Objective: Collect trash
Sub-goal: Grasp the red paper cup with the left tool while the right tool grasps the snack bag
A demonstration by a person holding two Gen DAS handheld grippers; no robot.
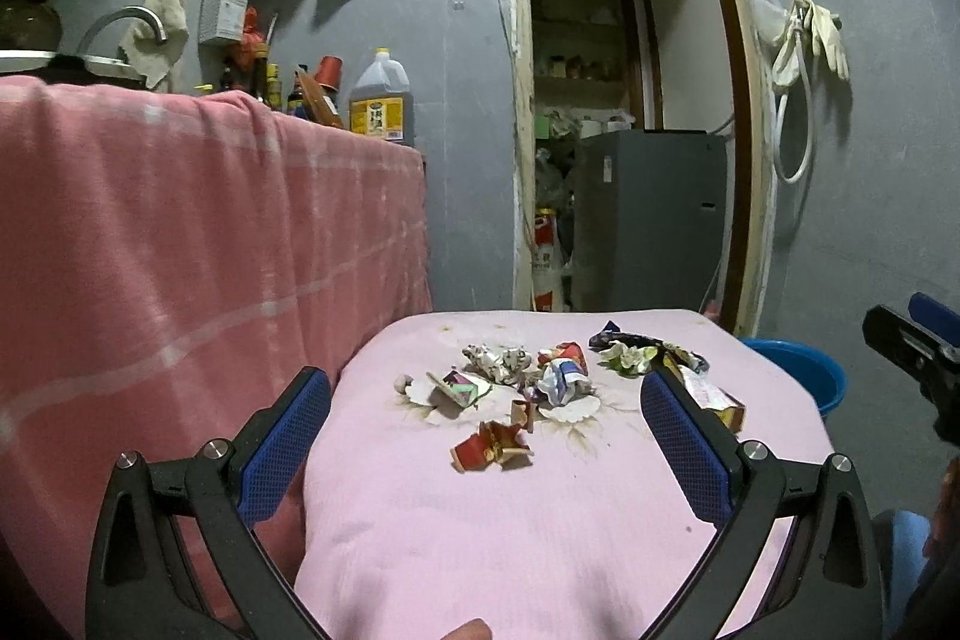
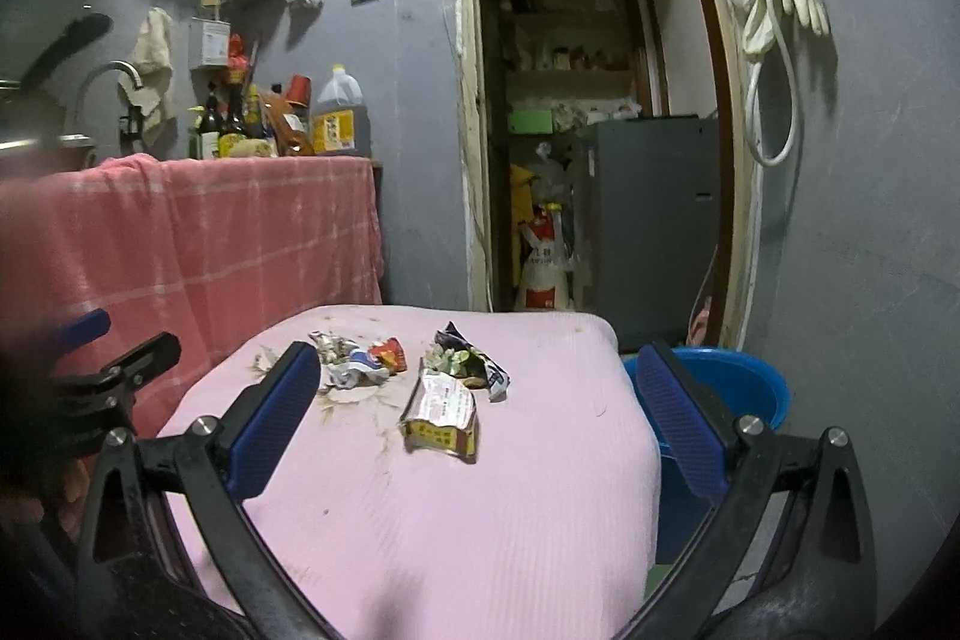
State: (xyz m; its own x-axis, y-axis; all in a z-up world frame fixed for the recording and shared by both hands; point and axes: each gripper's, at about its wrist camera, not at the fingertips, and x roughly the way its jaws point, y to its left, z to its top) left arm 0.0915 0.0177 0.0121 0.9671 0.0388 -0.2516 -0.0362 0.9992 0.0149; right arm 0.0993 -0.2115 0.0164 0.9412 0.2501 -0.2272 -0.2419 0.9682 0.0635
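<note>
- Left wrist view: left tool (image 1: 486,451), jaws wide apart, empty; crumpled wrappers (image 1: 558,376) ahead between its fingers on the pink-covered bench (image 1: 540,538).
- Right tool (image 2: 477,421): jaws apart, empty; flattened carton (image 2: 443,415) between them; blue basin (image 2: 744,388) just beyond right finger.

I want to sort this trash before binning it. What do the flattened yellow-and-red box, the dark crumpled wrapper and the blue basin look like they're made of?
Flattened box: likely thin printed cardboard, matte, creased flat. Dark wrapper: probably plastic film, crinkled with glossy highlights. Blue basin: looks like moulded plastic, smooth with a uniform sheen.
</note>
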